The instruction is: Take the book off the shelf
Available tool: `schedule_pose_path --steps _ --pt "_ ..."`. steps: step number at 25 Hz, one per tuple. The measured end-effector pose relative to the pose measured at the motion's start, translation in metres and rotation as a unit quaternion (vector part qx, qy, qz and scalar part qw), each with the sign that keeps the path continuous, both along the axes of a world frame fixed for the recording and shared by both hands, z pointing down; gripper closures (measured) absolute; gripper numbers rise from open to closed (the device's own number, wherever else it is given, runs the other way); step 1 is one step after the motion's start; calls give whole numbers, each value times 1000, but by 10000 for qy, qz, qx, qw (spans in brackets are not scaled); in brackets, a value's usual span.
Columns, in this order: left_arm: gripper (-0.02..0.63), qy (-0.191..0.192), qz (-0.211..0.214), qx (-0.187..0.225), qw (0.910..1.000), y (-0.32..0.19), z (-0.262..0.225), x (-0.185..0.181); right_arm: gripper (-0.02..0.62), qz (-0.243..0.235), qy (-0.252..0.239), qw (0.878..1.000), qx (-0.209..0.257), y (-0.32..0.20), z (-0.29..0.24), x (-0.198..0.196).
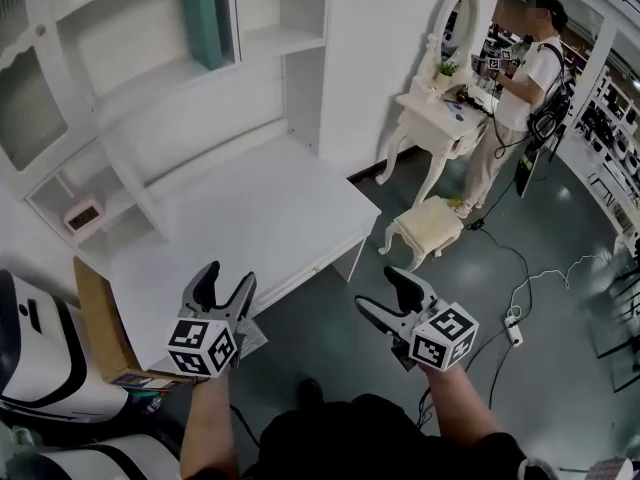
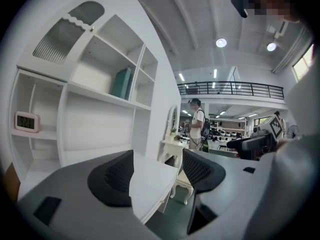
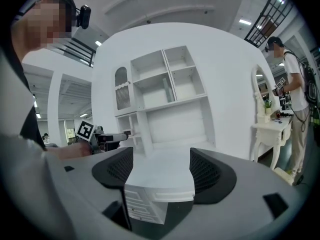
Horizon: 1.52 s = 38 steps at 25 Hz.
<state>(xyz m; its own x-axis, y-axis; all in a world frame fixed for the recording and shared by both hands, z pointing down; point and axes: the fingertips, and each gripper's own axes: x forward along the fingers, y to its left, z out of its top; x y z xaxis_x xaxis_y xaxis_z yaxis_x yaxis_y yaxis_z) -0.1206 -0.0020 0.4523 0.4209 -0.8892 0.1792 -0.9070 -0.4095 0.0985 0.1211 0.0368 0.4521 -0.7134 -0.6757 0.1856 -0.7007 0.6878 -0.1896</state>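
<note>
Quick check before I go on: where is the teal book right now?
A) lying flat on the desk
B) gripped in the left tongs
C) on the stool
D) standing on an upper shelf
D: the book stands on an upper shelf, while the left tongs and right tongs are open and empty, short of the desk.

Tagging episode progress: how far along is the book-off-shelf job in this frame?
Done: nothing. The teal book stands upright on the upper shelf.
In hand: nothing. The left gripper and right gripper hover in front of the desk, jaws apart and empty.
Left: reach up, close on the book, pull it off.
</note>
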Motion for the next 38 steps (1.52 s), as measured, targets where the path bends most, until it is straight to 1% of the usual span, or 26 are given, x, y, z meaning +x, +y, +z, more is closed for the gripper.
schedule_pose_path --steps 4,7,10,13,17,21,24,26,28,31,34,38 --pt "308 122 -103 18 9999 -18 3 -15 245 4 66 9997 -235 -27 15 -6" --pt "308 95 -147 -117 9998 -37 14 -22 245 -104 35 9996 -257 -51 17 -18" --pt "308 114 -175 -215 9996 -62 22 -22 245 -266 38 9993 -246 -82 22 -28" --pt "308 -41 -159 -220 9996 -92 22 -14 245 -393 -52 9987 -307 -124 28 -33" --pt "308 -270 -256 -249 9990 -146 21 -11 245 -705 -153 9968 -354 -192 34 -48" --pt "308 -253 -515 -351 9977 -214 15 -9 245 -1166 -118 9924 -375 -264 30 -64" --pt "308 -300 -645 -339 9969 -265 3 2 245 -1548 -19 9874 -333 -309 24 -70" --pt "308 -319 -673 -307 9967 -290 -4 13 245 -1717 9 9846 -326 -333 25 -68" --pt "308 -419 -635 -304 9966 -307 -5 22 245 -1765 -20 9837 -354 -356 27 -67" --pt "308 -730 -533 -396 9951 -323 -1 23 245 -1727 -201 9837 -462 -382 28 -75" --pt "308 -945 -495 -450 9933 -336 4 7 245 -1756 -263 9830 -461 -396 27 -97" --pt "308 -1007 -427 -492 9928 -354 -1 -15 245 -1721 -125 9845 -309 -419 9 -134"
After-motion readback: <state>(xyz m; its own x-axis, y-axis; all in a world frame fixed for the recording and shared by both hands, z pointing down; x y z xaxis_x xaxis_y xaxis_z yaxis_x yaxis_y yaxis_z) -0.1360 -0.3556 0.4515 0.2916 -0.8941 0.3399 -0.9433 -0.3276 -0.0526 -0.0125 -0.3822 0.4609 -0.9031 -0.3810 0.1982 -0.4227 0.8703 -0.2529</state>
